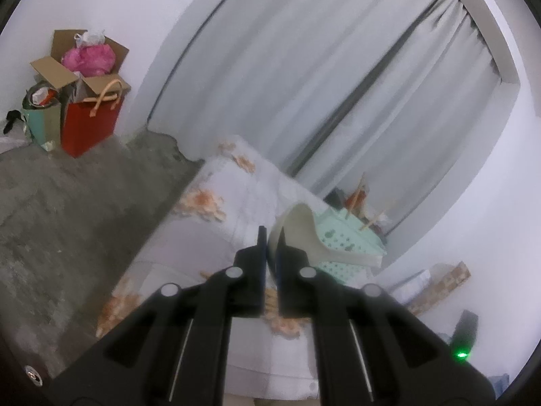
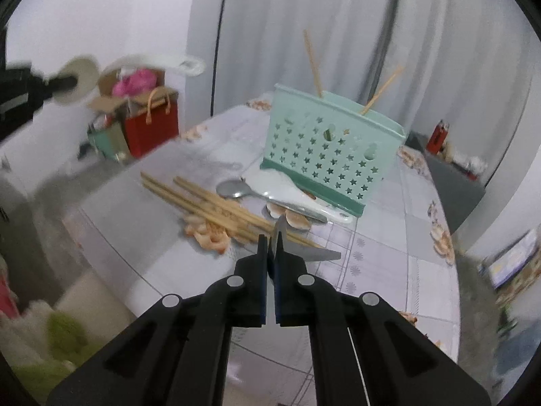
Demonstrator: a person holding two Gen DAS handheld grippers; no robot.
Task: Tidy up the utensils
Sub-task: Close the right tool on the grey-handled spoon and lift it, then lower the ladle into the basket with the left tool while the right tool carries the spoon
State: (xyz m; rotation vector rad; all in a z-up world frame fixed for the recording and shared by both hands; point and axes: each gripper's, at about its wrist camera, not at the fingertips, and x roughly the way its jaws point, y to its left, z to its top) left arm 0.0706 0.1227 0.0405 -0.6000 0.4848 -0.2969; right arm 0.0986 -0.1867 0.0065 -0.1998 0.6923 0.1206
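Meanwhile left hand-held gripper [image 1: 271, 237] grips a white ladle [image 1: 304, 233]; right hand-held gripper [image 2: 271, 237] pinches a knife [image 2: 318, 253].

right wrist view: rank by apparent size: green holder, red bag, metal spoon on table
1. green holder, clearly largest.
2. and 3. red bag and metal spoon: unsure. The bag covers more area but stands farther back; the spoon is partly hidden.
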